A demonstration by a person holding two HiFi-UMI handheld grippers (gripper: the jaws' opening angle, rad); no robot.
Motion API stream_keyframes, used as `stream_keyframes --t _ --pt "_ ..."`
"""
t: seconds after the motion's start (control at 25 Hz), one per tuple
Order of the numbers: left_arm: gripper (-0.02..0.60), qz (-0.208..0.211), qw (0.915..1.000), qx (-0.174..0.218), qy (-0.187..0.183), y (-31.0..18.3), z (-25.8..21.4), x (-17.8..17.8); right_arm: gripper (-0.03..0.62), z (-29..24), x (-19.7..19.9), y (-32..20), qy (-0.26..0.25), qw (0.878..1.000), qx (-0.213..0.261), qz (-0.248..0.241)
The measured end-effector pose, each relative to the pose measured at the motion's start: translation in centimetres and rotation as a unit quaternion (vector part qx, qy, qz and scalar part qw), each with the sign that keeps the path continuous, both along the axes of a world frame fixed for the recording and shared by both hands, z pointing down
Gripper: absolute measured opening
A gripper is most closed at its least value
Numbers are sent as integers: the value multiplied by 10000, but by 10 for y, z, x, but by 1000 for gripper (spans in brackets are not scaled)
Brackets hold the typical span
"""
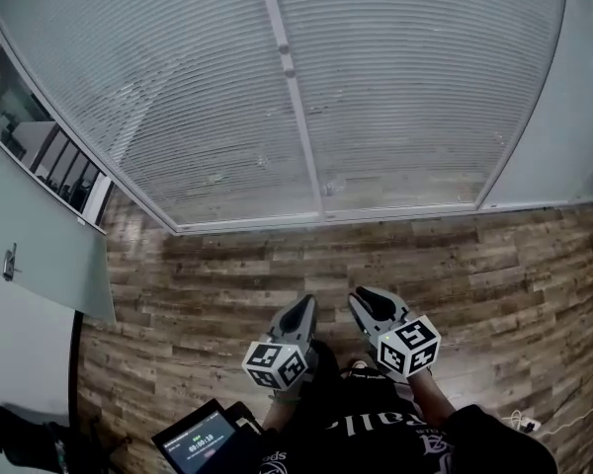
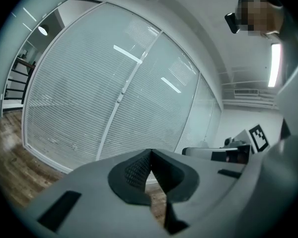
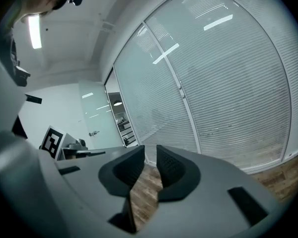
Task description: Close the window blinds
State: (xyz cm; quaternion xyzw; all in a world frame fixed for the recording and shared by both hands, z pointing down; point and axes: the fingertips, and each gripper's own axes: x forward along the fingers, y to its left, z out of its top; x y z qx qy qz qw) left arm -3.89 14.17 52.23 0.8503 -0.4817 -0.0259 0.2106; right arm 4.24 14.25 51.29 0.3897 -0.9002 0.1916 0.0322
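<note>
Noted blinds (image 1: 178,97) straight ahead, well apart from both grippers, across a wood floor (image 1: 227,275). Found them lowered over two glazed panels split by a white post (image 1: 295,97), reaching down to the bottom frame at floor level. Recorded thin white horizontal slats, evenly spaced; seemingly tilted near shut, though faint shapes low on the panels may show through, hard to confirm. Found left gripper (image 1: 304,306) with jaws pressed together, holding nothing. Found right gripper (image 1: 362,297) with jaws slightly parted, empty, only floor visible between. Saw both side by side, pointed toward the blinds.
</note>
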Motion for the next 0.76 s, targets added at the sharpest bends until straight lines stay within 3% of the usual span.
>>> stream_keyframes --t 0.76 --pt "5 -282 9996 0 -36 11 -3 -2 83 -7 4 15 28 9998 112 -165"
